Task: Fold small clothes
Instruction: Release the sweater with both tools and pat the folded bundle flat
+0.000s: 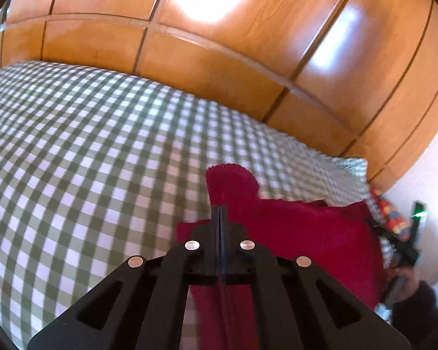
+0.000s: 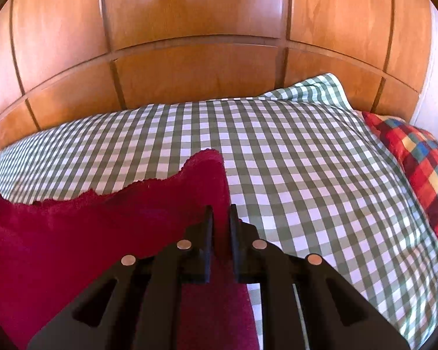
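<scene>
A dark red terry cloth (image 1: 300, 233) lies raised over the green-and-white checked bedspread (image 1: 87, 151). My left gripper (image 1: 220, 213) is shut tight on one edge of it, and a corner of the cloth stands up past the fingertips. In the right wrist view the red cloth (image 2: 73, 239) stretches away to the left. My right gripper (image 2: 220, 213) is shut on its near corner, with red fabric filling the narrow gap between the jaws and a flap rising above them. In the left wrist view the right gripper (image 1: 406, 239) shows at the far right edge, held by a hand.
Wooden wardrobe panels (image 2: 195, 67) stand right behind the bed. A red, blue and yellow checked pillow (image 2: 417, 157) lies at the right end of the bedspread (image 2: 306, 160). A sleeve (image 1: 417, 306) shows at the lower right of the left wrist view.
</scene>
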### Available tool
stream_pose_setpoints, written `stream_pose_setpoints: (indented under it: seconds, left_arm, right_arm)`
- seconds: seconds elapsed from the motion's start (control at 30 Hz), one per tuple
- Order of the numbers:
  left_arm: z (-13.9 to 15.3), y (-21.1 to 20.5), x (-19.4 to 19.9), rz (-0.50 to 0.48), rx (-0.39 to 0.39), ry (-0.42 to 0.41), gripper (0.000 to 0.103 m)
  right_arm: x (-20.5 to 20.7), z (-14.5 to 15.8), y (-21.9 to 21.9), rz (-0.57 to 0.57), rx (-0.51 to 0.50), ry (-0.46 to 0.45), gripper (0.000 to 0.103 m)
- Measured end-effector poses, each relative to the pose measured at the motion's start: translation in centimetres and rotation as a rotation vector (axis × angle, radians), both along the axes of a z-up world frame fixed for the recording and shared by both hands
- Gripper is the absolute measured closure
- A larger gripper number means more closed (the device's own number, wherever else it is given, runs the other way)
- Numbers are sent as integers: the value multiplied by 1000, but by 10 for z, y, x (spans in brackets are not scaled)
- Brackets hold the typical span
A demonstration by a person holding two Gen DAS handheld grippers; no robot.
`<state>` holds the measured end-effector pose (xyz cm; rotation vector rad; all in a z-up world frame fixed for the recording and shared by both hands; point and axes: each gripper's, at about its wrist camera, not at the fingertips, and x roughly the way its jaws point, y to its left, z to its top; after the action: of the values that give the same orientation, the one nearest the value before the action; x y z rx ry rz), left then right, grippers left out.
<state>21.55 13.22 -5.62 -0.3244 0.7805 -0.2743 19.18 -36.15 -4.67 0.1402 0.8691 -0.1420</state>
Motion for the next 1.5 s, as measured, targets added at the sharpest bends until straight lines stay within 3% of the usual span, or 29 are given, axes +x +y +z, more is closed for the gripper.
stream_pose_setpoints:
  seconds: [0.17,0.3,0.33,0.37,0.43,0.57,0.73,0.97,1.2,1.5]
  left_arm:
    - [-44,-5,26,66,117,131,103]
    - [-46,-15,25,70,190,132,103]
    - [-42,-17,23,79,206,129,103]
    - [-36,-16,19,123,253,126,103]
    - [-25,-13,11,154,245,104,103]
    - [-3,-12,-23,158,211,20,103]
    - [6,-36,-57,81,259,-56,103]
    - [-5,-64,-87,8,303,-62,103]
    - [-16,-74,-99,-18,327,-43,103]
    - [-23,-76,-102,-12,337,-29,103]
  right_arm:
    - [10,-34,-3,-21,4,91,92]
    - [10,-34,2,-23,-37,89,87]
    - [9,-34,1,-30,-40,87,77]
    - [8,-35,-2,-56,-44,89,60]
    - [5,-36,-15,-121,-11,91,43]
    - [-1,-34,-35,-160,84,92,30]
    - [-16,-3,-15,-119,-37,13,29]
    - [-39,28,40,106,18,-50,25]
    - [-56,18,87,245,70,-14,26]
    - [-60,-19,88,214,83,73,17]
